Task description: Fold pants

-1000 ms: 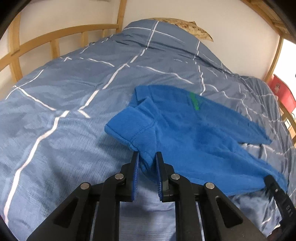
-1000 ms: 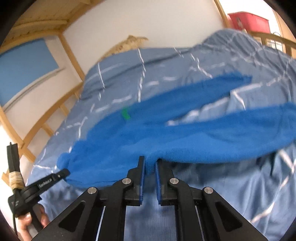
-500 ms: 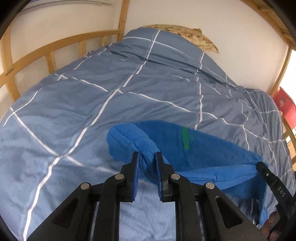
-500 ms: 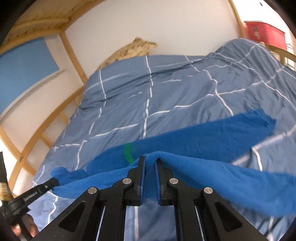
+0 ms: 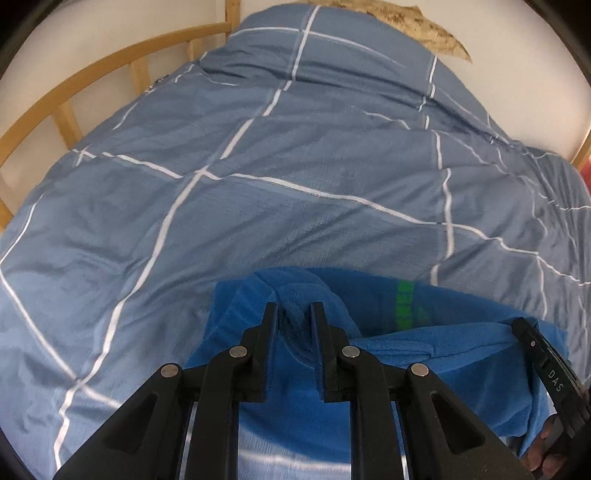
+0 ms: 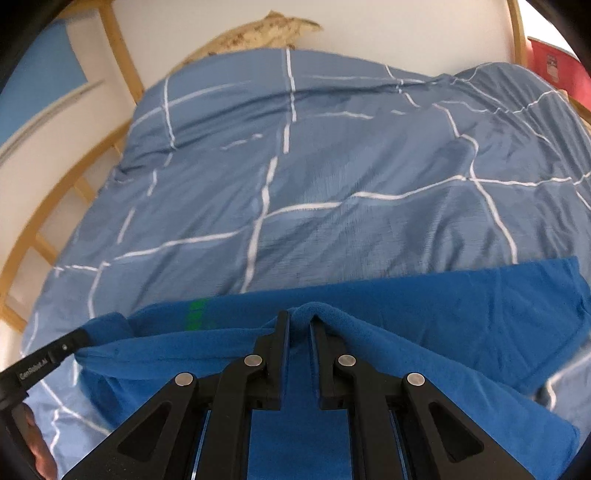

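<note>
The blue fleece pants (image 5: 436, 343) with a green mark (image 5: 406, 304) are lifted off the bed. My left gripper (image 5: 294, 309) is shut on a bunched edge of the pants near one end. My right gripper (image 6: 299, 318) is shut on a fold of the same pants (image 6: 443, 306) further along. The cloth hangs between and below both grippers, with one leg stretching right in the right wrist view. The right gripper's side (image 5: 546, 369) shows at the lower right of the left wrist view. The left gripper's side (image 6: 40, 365) shows at the lower left of the right wrist view.
A blue duvet (image 5: 295, 166) with white grid lines covers the bed. A wooden rail (image 5: 74, 96) runs along the left side. A patterned pillow (image 6: 266, 29) lies at the head by the white wall. A red box (image 6: 550, 62) stands at the far right.
Both grippers have lifted the pants off the duvet and pulled them toward the near side. The pants now hang low in both views, and more bare duvet shows.
</note>
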Demonstrator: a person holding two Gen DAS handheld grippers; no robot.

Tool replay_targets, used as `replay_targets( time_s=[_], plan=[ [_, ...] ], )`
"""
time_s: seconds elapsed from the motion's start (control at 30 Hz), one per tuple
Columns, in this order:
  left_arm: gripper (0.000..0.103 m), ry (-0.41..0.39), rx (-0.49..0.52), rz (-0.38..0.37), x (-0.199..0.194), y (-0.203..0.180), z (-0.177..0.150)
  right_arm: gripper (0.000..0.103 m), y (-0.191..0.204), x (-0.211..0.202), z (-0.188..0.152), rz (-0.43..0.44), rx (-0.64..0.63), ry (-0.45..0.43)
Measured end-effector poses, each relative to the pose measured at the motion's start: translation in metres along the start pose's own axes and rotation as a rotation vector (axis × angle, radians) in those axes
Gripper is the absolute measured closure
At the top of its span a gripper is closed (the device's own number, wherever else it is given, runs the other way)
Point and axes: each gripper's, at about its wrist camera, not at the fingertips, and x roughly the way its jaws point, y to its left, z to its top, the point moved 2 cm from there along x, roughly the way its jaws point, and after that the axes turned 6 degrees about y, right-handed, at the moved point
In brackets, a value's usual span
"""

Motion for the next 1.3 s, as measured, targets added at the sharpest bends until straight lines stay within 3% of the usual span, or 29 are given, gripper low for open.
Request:
replay_targets(
  time_s=[0.17, 0.23, 0.3, 0.43, 0.53, 0.57, 0.67, 0.97, 1.1, 1.3],
  plan=[
    [0.083, -0.010, 0.028, 0.036, 0.017, -0.008, 0.011, 0.093, -0.002, 0.028, 0.008, -0.013, -0.016, 0.038],
    [0.070, -0.024, 0.051, 0.068, 0.020, -0.011, 0.016, 0.092, -0.004, 0.037, 0.010, -0.023, -0.020, 0.048],
    [0.048, -0.042, 0.065, 0.089, 0.022, -0.011, 0.020, 0.092, -0.005, 0.043, 0.010, -0.043, -0.025, 0.053],
    [0.045, -0.074, 0.089, 0.077, 0.014, -0.004, 0.024, 0.087, -0.006, 0.048, 0.011, -0.025, -0.028, 0.090],
    [0.038, -0.167, 0.121, 0.134, -0.008, -0.003, 0.020, 0.069, 0.000, 0.039, 0.012, 0.004, -0.054, 0.098],
    [0.028, -0.202, 0.136, 0.158, -0.017, -0.004, 0.018, 0.060, 0.003, 0.033, 0.012, 0.014, -0.063, 0.086],
    [0.026, -0.251, 0.177, 0.192, -0.038, -0.004, 0.008, 0.055, 0.015, 0.008, 0.009, 0.026, -0.117, 0.031],
    [0.026, -0.257, 0.278, 0.029, -0.103, -0.032, -0.065, 0.055, 0.018, -0.083, -0.038, 0.093, -0.301, -0.050],
    [0.026, -0.282, 0.341, -0.049, -0.129, -0.063, -0.107, 0.056, -0.005, -0.120, -0.062, 0.111, -0.326, -0.078],
    [0.026, -0.276, 0.408, -0.164, -0.139, -0.106, -0.164, 0.056, -0.053, -0.164, -0.102, 0.042, -0.335, -0.110]
  ],
)
